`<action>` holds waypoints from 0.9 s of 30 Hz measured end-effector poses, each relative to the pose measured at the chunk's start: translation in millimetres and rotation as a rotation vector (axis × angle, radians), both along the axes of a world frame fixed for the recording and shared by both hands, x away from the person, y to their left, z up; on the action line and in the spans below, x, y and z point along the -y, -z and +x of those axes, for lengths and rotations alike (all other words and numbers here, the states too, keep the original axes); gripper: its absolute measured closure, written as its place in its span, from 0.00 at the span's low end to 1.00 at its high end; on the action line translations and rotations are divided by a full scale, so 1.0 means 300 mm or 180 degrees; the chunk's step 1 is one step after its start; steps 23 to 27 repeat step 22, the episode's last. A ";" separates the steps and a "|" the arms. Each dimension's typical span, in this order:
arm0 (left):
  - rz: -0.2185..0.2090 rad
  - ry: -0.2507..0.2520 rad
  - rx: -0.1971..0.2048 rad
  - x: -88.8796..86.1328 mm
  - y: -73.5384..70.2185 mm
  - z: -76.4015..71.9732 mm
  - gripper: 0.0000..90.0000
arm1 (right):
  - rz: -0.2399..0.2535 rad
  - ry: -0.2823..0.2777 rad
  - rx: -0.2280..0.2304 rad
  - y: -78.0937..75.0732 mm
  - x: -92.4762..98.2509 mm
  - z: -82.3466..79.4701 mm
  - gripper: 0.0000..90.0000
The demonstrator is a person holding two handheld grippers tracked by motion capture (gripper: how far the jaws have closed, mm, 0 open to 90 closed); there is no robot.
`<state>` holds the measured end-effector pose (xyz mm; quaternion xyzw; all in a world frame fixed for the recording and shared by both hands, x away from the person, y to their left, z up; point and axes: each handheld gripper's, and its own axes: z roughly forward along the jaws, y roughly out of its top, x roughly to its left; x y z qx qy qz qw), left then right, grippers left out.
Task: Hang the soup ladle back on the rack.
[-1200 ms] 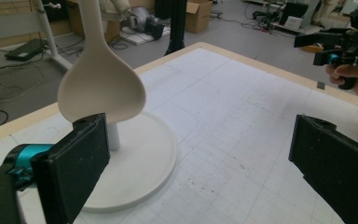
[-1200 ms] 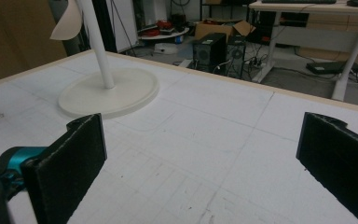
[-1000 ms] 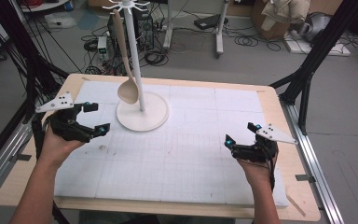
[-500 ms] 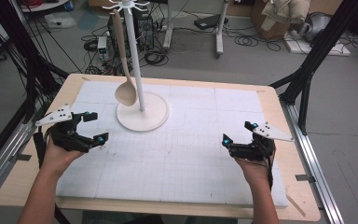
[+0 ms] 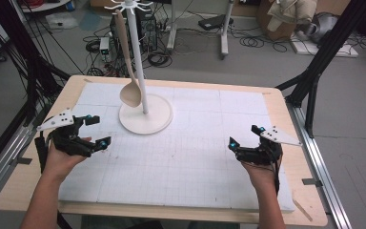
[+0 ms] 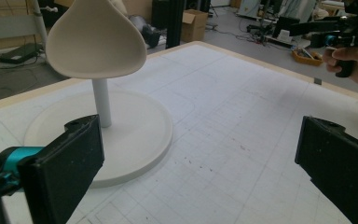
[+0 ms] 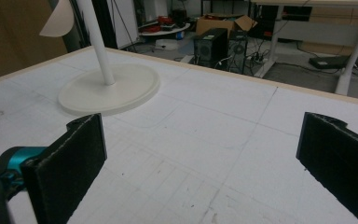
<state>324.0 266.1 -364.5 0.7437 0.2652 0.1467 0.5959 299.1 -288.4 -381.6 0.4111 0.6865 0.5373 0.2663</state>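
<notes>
A cream spoon [image 5: 127, 71] hangs bowl-down from the hooks of a white stand [image 5: 146, 113] at the back left of the mat. Its bowl [image 6: 95, 39] hovers over the stand's round base [image 6: 135, 135] in the left gripper view. My left gripper [image 5: 97, 131] is open and holds nothing, just left of the base. My right gripper [image 5: 246, 136] is open and holds nothing, near the mat's right edge. The stand's base [image 7: 109, 88] lies far ahead of it in the right gripper view.
A white gridded foam mat [image 5: 181, 152] covers a wooden table [image 5: 310, 191]. Black frame posts [image 5: 314, 71] rise at the table's corners. Cables, boxes and desk legs [image 5: 224, 28] sit on the floor beyond.
My left gripper has drawn back toward the person and away from the stand. My right gripper has shifted slightly. Both stay open.
</notes>
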 end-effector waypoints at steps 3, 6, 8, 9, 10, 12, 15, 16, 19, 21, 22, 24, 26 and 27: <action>-0.0006 -0.0007 0.0000 0.003 0.005 0.004 0.02 | -0.0028 0.0000 -0.0024 0.002 -0.001 0.001 0.00; -0.0015 -0.0020 -0.0005 0.003 0.007 0.006 0.02 | -0.0036 0.0000 -0.0022 0.002 0.000 0.003 0.00; -0.0008 -0.0019 -0.0008 0.002 0.007 0.008 0.02 | -0.0035 0.0005 -0.0023 0.002 -0.001 0.002 0.00; -0.0008 -0.0019 -0.0008 0.002 0.007 0.008 0.02 | -0.0035 0.0005 -0.0023 0.002 -0.001 0.002 0.00; -0.0003 -0.0022 -0.0010 0.001 0.008 0.008 0.02 | -0.0038 0.0006 -0.0021 0.002 -0.001 0.003 0.00; -0.0011 -0.0019 -0.0016 0.000 0.009 0.009 0.02 | -0.0036 0.0010 -0.0025 0.002 -0.002 0.002 0.00; -0.0003 -0.0006 -0.0024 0.000 0.011 0.010 0.02 | -0.0044 0.0016 -0.0016 0.002 -0.004 0.003 0.00; 0.0001 -0.0010 -0.0027 0.001 0.012 0.011 0.02 | -0.0041 0.0012 -0.0017 0.002 -0.004 0.002 0.00; 0.0007 -0.0009 -0.0024 0.006 0.013 0.009 0.02 | -0.0045 0.0012 -0.0010 0.001 -0.006 0.001 0.00; 0.0004 -0.0009 -0.0034 0.010 0.016 0.007 0.02 | -0.0036 0.0010 -0.0008 -0.002 -0.006 -0.002 0.00; 0.0008 -0.0009 -0.0031 0.010 0.017 0.006 0.02 | -0.0039 0.0010 0.0006 -0.006 -0.006 -0.004 0.00; 0.0008 -0.0009 -0.0031 0.010 0.017 0.006 0.02 | -0.0039 0.0010 0.0006 -0.006 -0.006 -0.004 0.00; 0.0008 -0.0009 -0.0031 0.010 0.017 0.006 0.02 | -0.0039 0.0010 0.0006 -0.006 -0.006 -0.004 0.00; 0.0008 -0.0009 -0.0031 0.010 0.017 0.006 0.02 | -0.0039 0.0010 0.0006 -0.006 -0.006 -0.004 0.00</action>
